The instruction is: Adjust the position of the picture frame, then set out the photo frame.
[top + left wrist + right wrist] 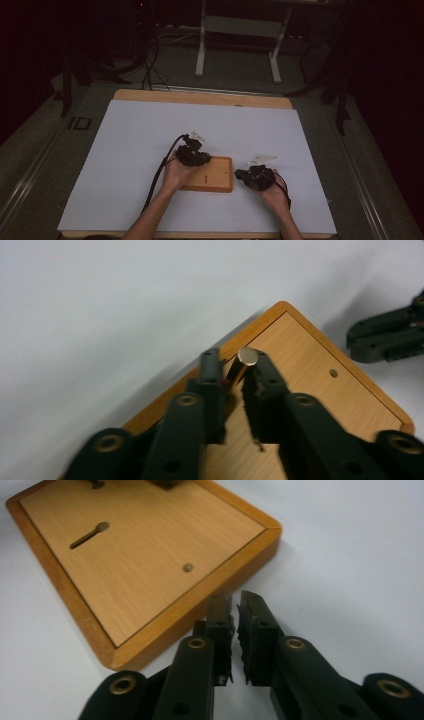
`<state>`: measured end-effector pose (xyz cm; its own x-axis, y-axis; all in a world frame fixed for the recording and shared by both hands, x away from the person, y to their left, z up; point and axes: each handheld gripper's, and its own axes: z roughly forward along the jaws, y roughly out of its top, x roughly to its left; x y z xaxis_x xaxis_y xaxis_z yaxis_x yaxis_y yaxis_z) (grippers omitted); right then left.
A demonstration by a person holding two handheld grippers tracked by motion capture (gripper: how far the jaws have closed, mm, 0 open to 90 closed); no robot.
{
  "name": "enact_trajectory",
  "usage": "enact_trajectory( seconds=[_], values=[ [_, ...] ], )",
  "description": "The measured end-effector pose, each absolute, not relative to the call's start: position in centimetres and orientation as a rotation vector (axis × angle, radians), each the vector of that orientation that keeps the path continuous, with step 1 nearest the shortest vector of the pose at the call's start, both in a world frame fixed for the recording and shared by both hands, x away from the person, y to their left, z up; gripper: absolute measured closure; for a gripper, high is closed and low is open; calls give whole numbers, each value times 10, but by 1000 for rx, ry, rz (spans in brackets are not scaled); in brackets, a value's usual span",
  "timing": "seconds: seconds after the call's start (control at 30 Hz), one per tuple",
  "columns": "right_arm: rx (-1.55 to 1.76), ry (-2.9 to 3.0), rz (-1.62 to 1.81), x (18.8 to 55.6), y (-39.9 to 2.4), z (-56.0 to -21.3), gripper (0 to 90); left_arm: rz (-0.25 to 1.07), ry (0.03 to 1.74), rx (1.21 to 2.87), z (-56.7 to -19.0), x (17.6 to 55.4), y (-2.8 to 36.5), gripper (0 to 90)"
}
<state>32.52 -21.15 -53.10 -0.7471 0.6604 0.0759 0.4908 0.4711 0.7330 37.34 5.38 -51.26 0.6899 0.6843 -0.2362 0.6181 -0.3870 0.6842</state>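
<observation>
A white table mat (150, 150) carries a flat wooden board (217, 177), its top cut with a keyhole-shaped slot (90, 534) and a small round hole (188, 567), which suggests that pegs get seated in it. Over the board's left end, the left gripper (235, 371) holds its jaws slightly apart with a small brass-coloured metal pin (243, 362) between them, leaning on the right-hand pad, probably being released or regripped. Just off the board's right edge, the right gripper (234, 611) waits with jaws barely parted and nothing between them.
</observation>
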Motion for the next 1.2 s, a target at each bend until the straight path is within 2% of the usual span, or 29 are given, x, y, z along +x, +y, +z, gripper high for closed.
enact_trajectory(
  seconds=[0.17, 0.3, 0.53, 0.87, 1.2],
  values=[
    [1024, 2465, 1144, 326, -218, -531, 796, 120, 983, 2095, -510, 369, 63, 643],
    [1033, 2445, 1158, 326, -219, -529, 778, 140, 990, 2087, -511, 361, 74, 588],
    [1027, 2443, 1169, 329, -218, -527, 731, 196, 1028, 2050, -507, 345, 104, 558],
    [940, 2465, 1172, 336, -209, -517, 715, 254, 1111, 1982, -516, 321, 143, 547],
    [846, 2483, 1172, 347, -189, -505, 708, 288, 1119, 1967, -519, 304, 157, 534]
  ],
)
